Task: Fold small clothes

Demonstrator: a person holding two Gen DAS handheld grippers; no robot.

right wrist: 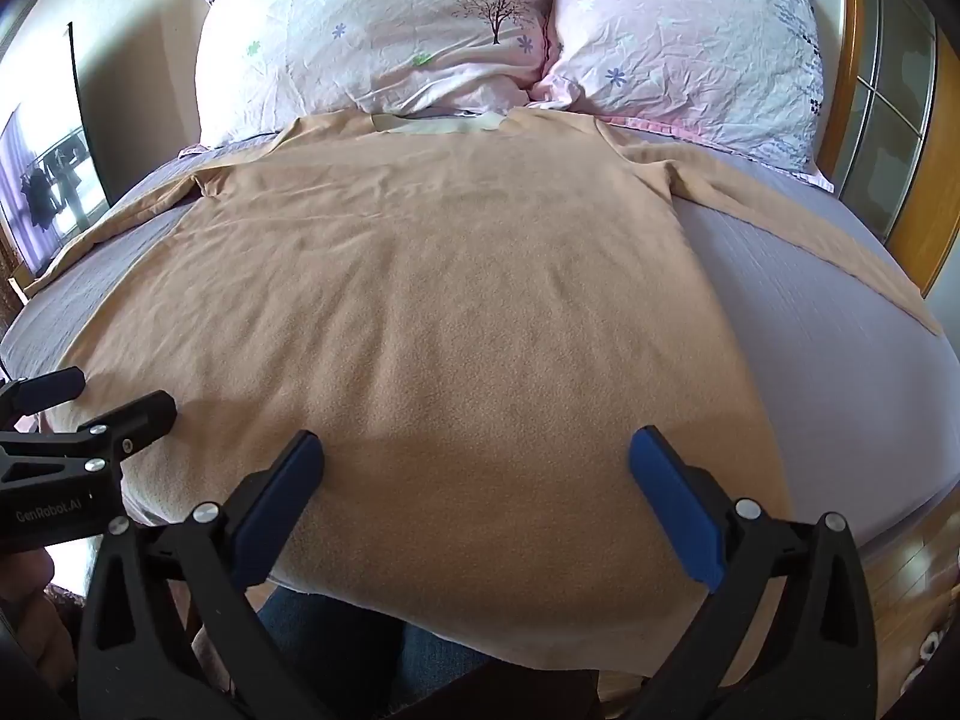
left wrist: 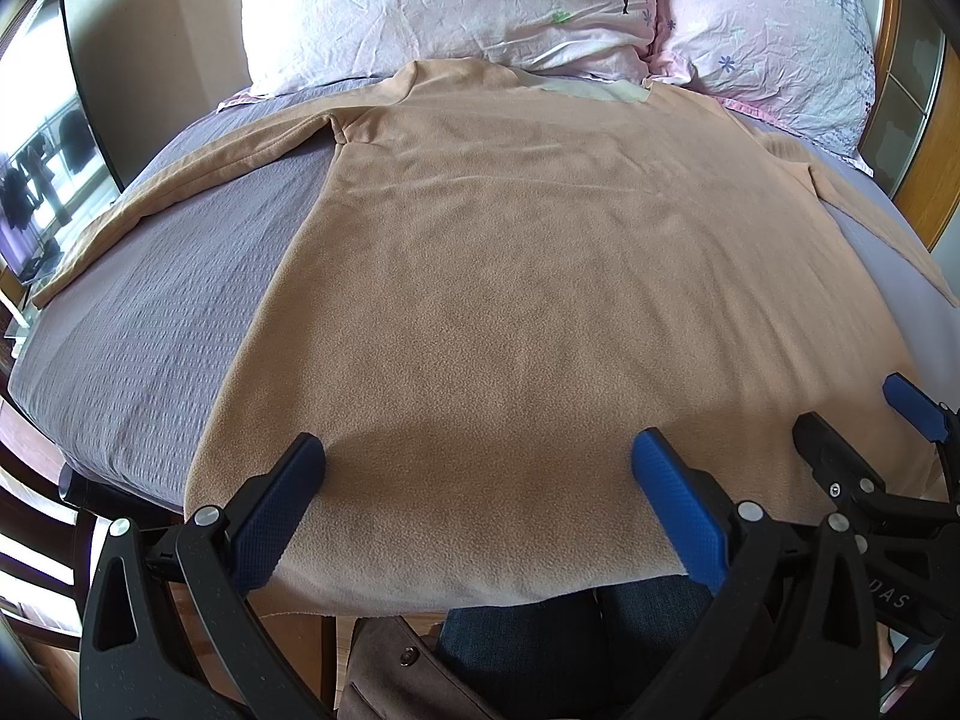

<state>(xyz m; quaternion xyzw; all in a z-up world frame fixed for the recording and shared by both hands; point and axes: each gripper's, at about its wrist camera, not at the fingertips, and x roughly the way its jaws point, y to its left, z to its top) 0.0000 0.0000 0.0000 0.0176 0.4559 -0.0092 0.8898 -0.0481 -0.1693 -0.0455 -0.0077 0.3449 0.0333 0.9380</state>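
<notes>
Jaws of both grippers gape wide above tan shirt (left wrist: 510, 300) hem; nothing gripped

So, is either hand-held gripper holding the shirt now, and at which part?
Nothing is held. The left hand-held gripper and right hand-held gripper are both open above the hem of the tan shirt.

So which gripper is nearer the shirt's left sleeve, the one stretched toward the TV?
Left. The left gripper hangs open over the hem's left part, on the side of that sleeve; the right gripper hangs open over the hem's right part.
</notes>
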